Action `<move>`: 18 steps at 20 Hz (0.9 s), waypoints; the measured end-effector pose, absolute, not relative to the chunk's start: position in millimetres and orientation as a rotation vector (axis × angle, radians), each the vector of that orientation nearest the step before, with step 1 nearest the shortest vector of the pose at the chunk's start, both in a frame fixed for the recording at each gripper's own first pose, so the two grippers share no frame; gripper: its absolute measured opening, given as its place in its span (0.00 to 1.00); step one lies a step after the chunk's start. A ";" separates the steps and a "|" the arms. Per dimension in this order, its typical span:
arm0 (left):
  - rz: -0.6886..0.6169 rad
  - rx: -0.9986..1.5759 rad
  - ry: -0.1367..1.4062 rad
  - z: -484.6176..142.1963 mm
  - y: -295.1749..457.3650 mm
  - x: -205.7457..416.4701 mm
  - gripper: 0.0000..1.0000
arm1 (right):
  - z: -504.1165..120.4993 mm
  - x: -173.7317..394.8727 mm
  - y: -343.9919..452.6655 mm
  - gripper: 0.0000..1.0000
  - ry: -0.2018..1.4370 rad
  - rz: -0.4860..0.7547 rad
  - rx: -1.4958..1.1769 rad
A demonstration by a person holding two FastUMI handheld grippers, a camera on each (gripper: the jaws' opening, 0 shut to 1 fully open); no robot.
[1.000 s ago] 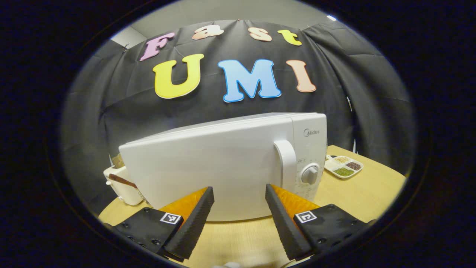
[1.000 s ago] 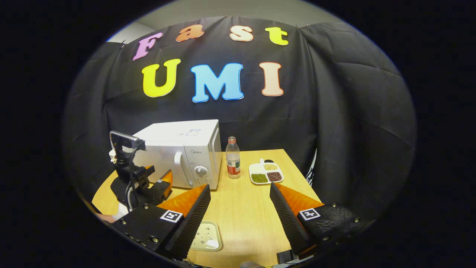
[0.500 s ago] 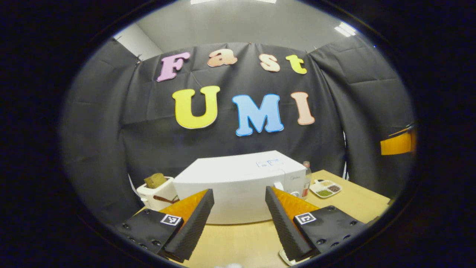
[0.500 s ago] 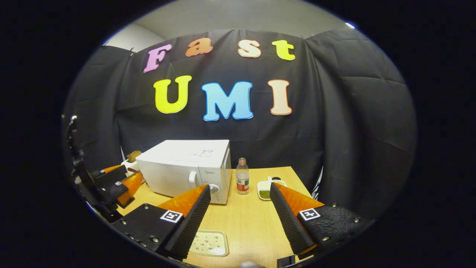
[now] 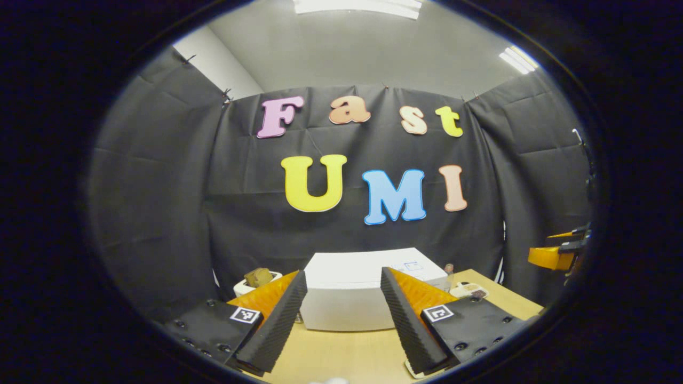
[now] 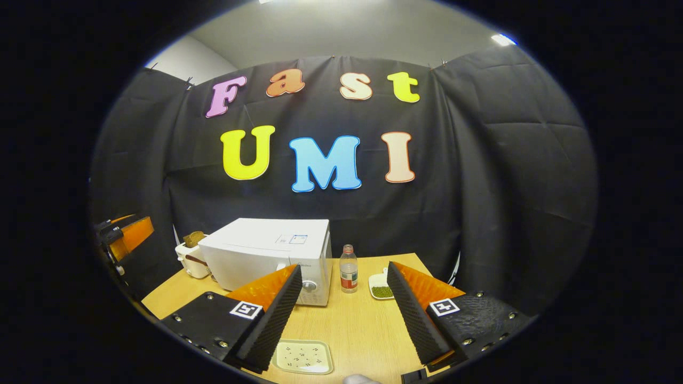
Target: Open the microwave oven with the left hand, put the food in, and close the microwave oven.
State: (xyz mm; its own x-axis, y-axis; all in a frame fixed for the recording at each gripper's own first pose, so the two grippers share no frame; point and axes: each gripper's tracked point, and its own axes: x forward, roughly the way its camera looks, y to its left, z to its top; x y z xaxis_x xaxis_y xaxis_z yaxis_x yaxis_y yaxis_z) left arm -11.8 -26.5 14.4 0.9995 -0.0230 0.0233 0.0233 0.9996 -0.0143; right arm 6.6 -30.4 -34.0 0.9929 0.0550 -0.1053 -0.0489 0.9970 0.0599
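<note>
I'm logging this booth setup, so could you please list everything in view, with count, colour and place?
Boxy microwave oven: one, white, door shut, table's left rear.
Toaster: one, cream, holding brown bread, left of the microwave.
Clear plastic bottle: one, red label, upright, right of the microwave.
Divided dish: one, white, green beans visible, right of the bottle.
Small flat tray: one, pale with dark specks, table's near edge.
Wooden table: one, light tan.
Left gripper: one, open, raised before the microwave.
Right gripper: one, open, above the tray.
</note>
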 end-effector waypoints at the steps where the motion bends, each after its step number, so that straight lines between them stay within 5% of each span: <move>1: -0.024 -0.007 -0.021 14.3 -22.8 -13.9 0.95 | -30.1 4.4 -31.6 0.98 0.095 0.042 0.057; 18: -0.038 -0.043 -0.021 24.1 -4.9 -34.6 0.95 | 7.5 -22.3 -25.1 0.98 -0.006 0.011 0.051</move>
State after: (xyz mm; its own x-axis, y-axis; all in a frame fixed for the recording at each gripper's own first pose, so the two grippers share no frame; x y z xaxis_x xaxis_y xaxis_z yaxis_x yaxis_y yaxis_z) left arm -34.6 -4.9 24.1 0.9991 -0.0376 0.0219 0.0385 0.9984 -0.0422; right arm -22.3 -25.1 7.5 0.9999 0.0107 0.0061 -0.0110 0.9986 0.0508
